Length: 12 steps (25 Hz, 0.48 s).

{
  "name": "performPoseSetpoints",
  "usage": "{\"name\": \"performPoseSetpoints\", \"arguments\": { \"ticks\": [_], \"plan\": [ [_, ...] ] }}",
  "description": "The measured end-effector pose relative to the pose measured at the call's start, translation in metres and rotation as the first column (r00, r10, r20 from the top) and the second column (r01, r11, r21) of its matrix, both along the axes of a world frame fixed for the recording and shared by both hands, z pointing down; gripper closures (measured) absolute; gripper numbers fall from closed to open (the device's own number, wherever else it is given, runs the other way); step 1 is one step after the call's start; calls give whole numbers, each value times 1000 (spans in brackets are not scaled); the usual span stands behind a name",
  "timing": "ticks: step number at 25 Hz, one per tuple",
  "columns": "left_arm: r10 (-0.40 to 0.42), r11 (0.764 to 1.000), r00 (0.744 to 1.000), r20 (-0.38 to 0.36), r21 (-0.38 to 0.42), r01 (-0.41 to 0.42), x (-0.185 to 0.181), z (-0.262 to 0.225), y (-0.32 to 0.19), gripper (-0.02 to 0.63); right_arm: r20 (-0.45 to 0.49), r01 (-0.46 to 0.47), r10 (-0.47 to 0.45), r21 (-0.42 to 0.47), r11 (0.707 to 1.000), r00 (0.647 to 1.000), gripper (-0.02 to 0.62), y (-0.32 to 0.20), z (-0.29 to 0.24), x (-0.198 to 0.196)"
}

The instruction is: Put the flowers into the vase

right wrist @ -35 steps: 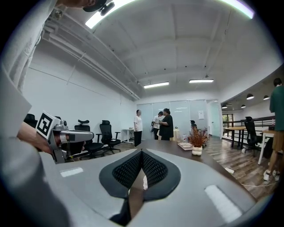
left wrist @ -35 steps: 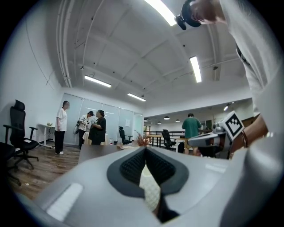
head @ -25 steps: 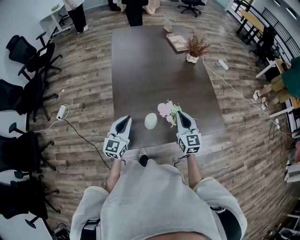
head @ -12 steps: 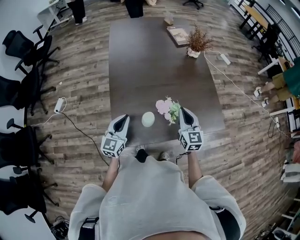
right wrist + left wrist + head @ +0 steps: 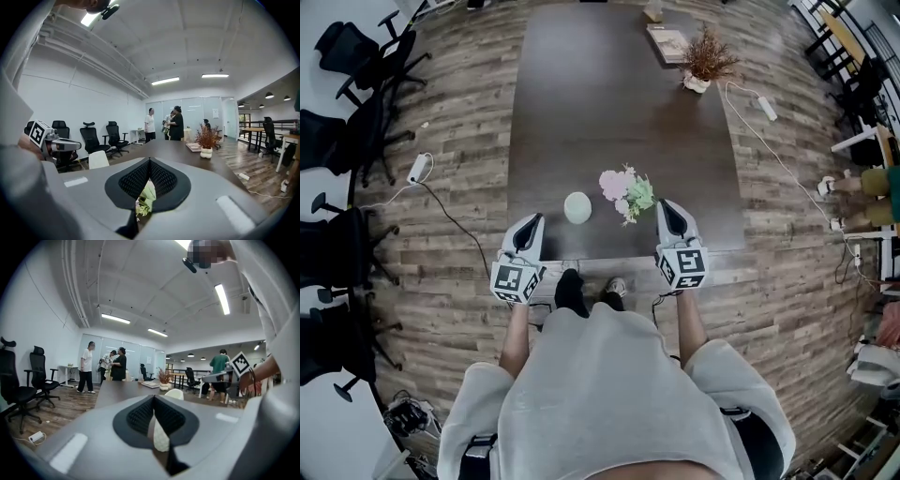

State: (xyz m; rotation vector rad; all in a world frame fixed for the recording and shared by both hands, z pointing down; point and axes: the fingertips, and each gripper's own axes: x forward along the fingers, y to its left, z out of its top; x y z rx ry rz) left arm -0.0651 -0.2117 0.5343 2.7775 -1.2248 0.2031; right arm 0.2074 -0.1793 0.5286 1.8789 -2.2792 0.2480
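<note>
A white egg-shaped vase (image 5: 577,207) stands near the front edge of the dark table (image 5: 600,103). To its right, a bunch of pink flowers with green leaves (image 5: 623,192) lies on the table. My left gripper (image 5: 533,221) hovers at the table's front edge, left of the vase, shut and empty. My right gripper (image 5: 667,207) is right of the flowers, shut and apart from them. In the left gripper view the vase (image 5: 176,393) rises just beyond the shut gripper (image 5: 153,401). The right gripper view shows the flowers (image 5: 146,199) through the gap under the shut gripper (image 5: 149,164), and the vase (image 5: 98,159) to the left.
A dried plant in a white pot (image 5: 706,61) and a book (image 5: 670,42) sit at the table's far right. A power strip with its cable (image 5: 766,106) lies on the floor to the right. Office chairs (image 5: 347,150) line the left. People (image 5: 176,124) stand beyond the far end.
Both grippers have drawn back toward the table's front edge and sunk a little. The right one has moved away from the flowers. Vase and flowers have not moved.
</note>
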Motion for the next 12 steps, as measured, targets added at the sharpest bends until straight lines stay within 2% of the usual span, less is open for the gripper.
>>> {"name": "performPoseSetpoints", "arguments": {
  "ticks": [5,7,8,9,10,11,12],
  "plan": [
    [-22,1000,1000,3,5,22,6,0,8,595,-42,9,-10,-36,999,999,595,6,14,12],
    [-23,1000,1000,5,-4,23,4,3,11,595,-147,21,-32,-77,997,989,595,8,27,10],
    [-24,1000,1000,8,-8,24,4,5,12,595,-242,30,-53,-97,995,969,594,9,34,8],
    [-24,1000,1000,11,-10,24,4,6,13,595,-359,39,-79,-118,992,930,588,10,43,7],
    [-23,1000,1000,12,-11,23,5,6,13,595,-482,43,-110,-147,988,869,531,11,53,6],
    [-21,1000,1000,12,-12,21,6,6,14,595,-601,39,-144,-183,982,786,474,12,65,6],
    [-19,1000,1000,11,-13,19,6,7,15,595,-708,29,-180,-221,975,683,441,13,77,7]
  ]
}}
